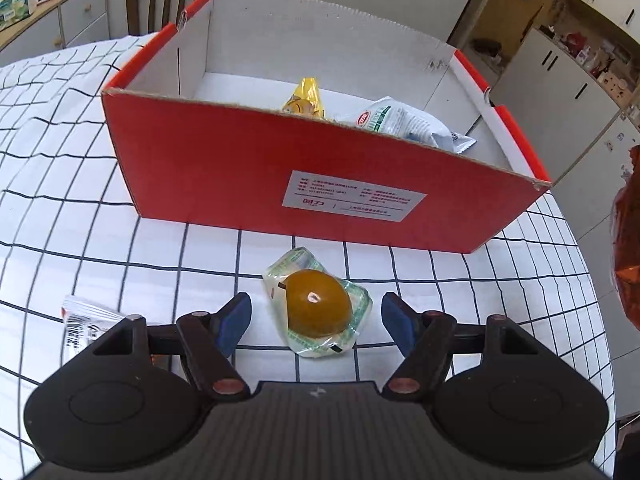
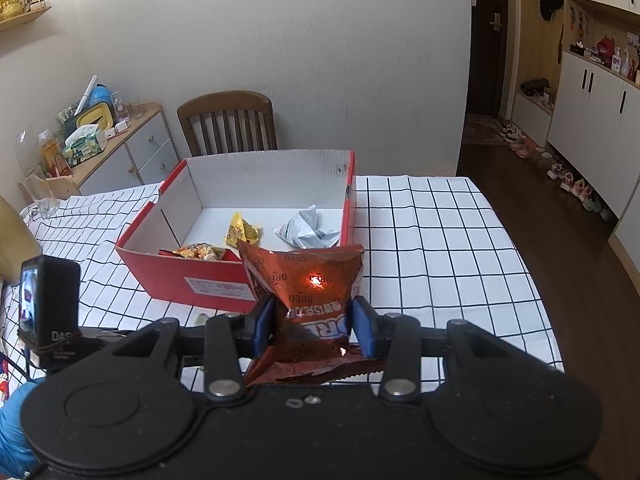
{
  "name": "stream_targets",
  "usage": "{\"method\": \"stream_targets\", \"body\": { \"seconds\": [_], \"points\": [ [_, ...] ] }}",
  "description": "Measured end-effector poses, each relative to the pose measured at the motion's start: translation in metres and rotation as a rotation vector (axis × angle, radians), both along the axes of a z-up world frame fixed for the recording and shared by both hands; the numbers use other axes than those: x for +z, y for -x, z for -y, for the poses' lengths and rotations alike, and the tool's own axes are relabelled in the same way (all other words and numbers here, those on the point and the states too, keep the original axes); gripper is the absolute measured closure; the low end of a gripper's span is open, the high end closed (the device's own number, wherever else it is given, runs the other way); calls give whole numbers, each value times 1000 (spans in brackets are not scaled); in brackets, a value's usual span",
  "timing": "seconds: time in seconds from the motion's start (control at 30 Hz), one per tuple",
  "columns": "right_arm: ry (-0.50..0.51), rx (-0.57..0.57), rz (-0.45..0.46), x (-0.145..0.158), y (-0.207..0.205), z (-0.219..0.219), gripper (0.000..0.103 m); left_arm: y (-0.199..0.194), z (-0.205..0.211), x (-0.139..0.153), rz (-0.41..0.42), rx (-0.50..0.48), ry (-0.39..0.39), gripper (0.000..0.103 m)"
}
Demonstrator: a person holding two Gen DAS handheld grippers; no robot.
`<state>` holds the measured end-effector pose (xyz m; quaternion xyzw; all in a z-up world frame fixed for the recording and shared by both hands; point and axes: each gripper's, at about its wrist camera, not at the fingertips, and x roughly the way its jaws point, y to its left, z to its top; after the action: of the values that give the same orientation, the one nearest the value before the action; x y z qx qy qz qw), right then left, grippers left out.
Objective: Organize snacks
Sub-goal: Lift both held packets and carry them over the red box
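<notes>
Three snacks lie in my red box (image 2: 208, 280); right gripper (image 2: 314, 322) clamps an Oreo packet (image 2: 308, 280), left gripper (image 1: 316, 322) gapes around the jelly cup (image 1: 318, 306), box at twelve o'clock.

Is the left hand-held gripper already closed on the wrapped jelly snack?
No, the left hand-held gripper is open, its pads apart from the jelly snack on the tablecloth.
</notes>
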<state>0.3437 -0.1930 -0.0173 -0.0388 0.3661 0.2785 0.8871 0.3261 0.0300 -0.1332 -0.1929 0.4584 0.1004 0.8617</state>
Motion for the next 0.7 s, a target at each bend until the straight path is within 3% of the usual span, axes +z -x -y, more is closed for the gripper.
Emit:
{"method": "stream_targets", "body": {
  "seconds": [0.07,0.17,0.27,0.7],
  "points": [
    [5,1,-2,-1,-2,0,62,0,0,-2,-1,3,1,32],
    [9,3,-3,-3,-4,0,62,-1,0,-6,-12,5,13,49],
    [10,2,-3,-3,-4,0,62,0,-3,-9,-10,18,24,57],
    [29,8,-7,-11,-8,-3,62,1,0,-4,9,-12,-23,61]
  ]
}}
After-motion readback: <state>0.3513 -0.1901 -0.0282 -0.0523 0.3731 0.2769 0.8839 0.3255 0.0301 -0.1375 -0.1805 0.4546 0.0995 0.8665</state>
